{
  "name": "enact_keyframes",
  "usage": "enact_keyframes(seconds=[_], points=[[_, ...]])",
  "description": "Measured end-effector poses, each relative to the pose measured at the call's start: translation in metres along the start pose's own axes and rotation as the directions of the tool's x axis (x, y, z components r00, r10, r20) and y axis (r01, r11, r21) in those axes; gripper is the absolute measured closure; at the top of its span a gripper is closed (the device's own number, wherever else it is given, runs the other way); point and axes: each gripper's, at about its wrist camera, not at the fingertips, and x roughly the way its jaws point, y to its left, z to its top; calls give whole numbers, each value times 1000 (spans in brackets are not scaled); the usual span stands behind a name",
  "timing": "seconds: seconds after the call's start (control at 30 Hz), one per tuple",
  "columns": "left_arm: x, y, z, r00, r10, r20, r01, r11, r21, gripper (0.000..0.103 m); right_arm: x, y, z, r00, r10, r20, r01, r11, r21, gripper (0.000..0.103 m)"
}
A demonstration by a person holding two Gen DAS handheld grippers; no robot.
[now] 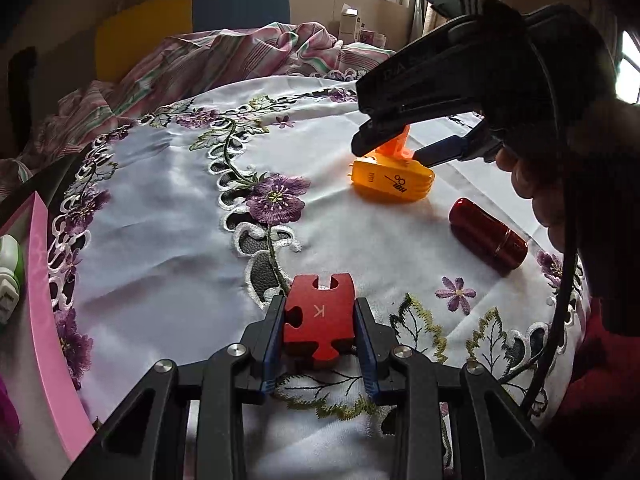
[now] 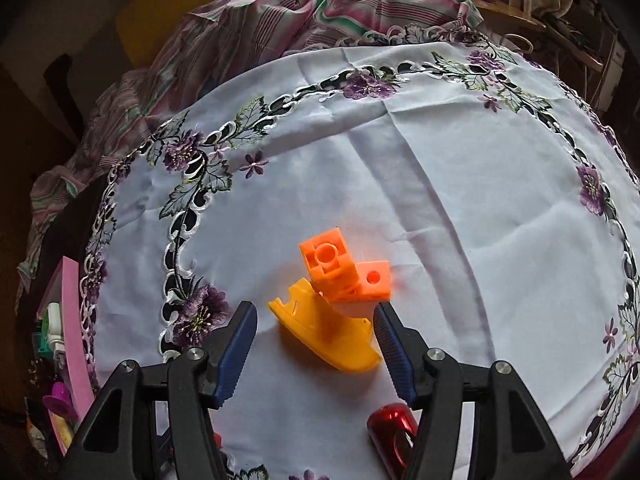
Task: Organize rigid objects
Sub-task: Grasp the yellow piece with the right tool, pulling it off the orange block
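My left gripper (image 1: 320, 322) is shut on a flat red puzzle-shaped piece (image 1: 320, 316) marked K, held just above the embroidered white tablecloth (image 1: 168, 216). My right gripper (image 2: 316, 340) is open, its blue-padded fingers on either side of a yellow curved plastic piece (image 2: 324, 334), hovering above it. That yellow piece (image 1: 394, 182) also shows in the left wrist view, under the right gripper (image 1: 390, 150). An orange block part (image 2: 344, 272) lies just beyond the yellow piece. A red metallic cylinder (image 1: 488, 238) lies to the right; in the right wrist view it (image 2: 390, 426) is under the right finger.
A pink tray (image 1: 48, 308) holding small items stands at the left table edge; it also shows in the right wrist view (image 2: 74, 344). A striped crumpled cloth (image 1: 224, 56) covers the far side. A blue chair (image 1: 240, 6) stands behind.
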Motion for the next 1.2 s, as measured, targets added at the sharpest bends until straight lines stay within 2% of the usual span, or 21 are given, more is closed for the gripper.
enact_keyframes(seconds=[0.07,0.1,0.3,0.5,0.6,0.63,0.7,0.73,1.0,1.2], points=[[-1,1,-1,1000,-6,4,6,1000,-6,69,3,0,-4,994,101,-29,-101,995,16,44],[-1,1,-1,1000,-7,5,7,1000,-8,69,4,2,-7,993,117,-32,-116,993,28,44],[-2,1,-3,1000,-11,17,11,1000,-24,69,6,-2,-5,996,89,-18,-88,995,37,44],[-2,1,-4,1000,-11,26,11,1000,-24,69,11,20,-6,998,68,-10,-69,995,-73,44],[-3,1,-4,1000,-10,28,10,1000,-24,69,18,28,-8,1000,14,-9,-16,991,-136,44],[-3,0,-4,1000,-8,30,9,1000,-23,69,23,29,-9,1000,-2,-20,-1,988,-153,49],[-3,-1,-5,999,-4,33,5,1000,-20,69,26,34,-13,996,-94,8,93,969,-229,72],[-3,0,-4,999,-3,34,4,1000,-19,69,26,35,-14,995,-100,13,101,965,-241,75],[-4,-1,-6,999,5,36,-4,1000,-16,69,27,24,-12,999,-44,-11,41,974,-224,74],[-3,-1,-5,999,14,36,-14,1000,-10,69,27,36,-18,996,-91,21,93,948,-303,74]])
